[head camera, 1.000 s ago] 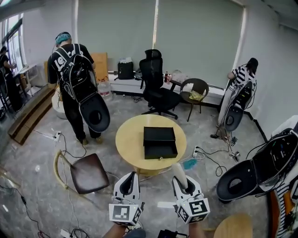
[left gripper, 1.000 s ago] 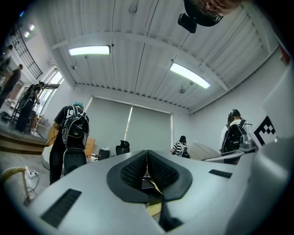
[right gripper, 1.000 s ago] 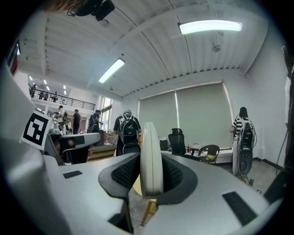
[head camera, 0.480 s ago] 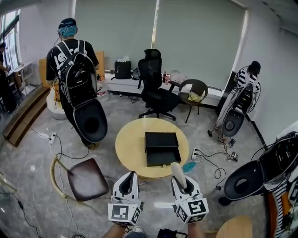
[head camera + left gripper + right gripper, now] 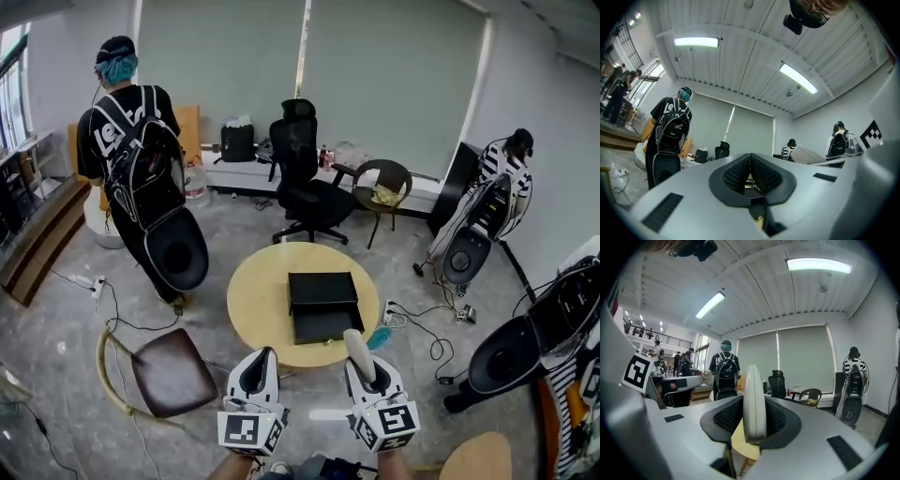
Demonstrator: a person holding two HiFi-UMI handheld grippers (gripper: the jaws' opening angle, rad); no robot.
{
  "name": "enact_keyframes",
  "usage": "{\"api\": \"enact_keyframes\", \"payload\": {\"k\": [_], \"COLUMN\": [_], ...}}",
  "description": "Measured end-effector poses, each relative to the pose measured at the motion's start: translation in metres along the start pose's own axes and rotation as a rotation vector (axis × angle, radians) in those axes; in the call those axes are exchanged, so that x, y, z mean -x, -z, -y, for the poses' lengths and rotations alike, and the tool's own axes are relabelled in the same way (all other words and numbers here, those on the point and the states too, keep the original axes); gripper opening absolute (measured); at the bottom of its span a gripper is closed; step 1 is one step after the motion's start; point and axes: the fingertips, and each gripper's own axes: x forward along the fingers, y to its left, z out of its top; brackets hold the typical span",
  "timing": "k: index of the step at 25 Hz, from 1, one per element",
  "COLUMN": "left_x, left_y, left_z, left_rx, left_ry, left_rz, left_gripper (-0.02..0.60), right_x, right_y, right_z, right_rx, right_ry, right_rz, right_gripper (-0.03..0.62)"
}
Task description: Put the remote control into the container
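Right hand-held gripper [image 5: 373, 373] with remote control [image 5: 357, 347] nearer container [image 5: 322, 292], level.

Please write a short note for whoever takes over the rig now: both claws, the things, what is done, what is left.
Left claw: shut, empty.
Right claw: shut on the remote control, held upright.
Container: black, on the round table ahead, drawer apparently open.
Done: remote control is gripped.
To do: reach the table, put the remote control inside.
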Motion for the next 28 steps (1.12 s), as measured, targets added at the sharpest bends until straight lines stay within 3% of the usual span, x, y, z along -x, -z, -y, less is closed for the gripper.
{"api": "enact_keyframes", "payload": {"k": [7, 12, 28], "left_x": [-0.04, -0.093, -0.227], "left_y": [-0.021, -0.033, -0.001], "left_z": [-0.004, 0.017, 0.025], "left_rx": [-0.013, -0.028, -0.07], "left_ry": [-0.005, -0.024, -0.078], "left_rz": [-0.026, -0.046, -0.049], "left_gripper": [0.014, 0.014, 0.014], "right_x": [-0.031, -0.055, -0.163], "right_y": [-0.029, -0.049, -0.04], "right_z": [0.023, 0.072, 0.172], "right_rx": [-0.033, -0.048, -0.061], "right_ry": [-0.002, -0.027, -0.127], "right_rz": [-0.005, -0.022, -0.018], "right_gripper": [0.123, 0.123, 0.123]}}
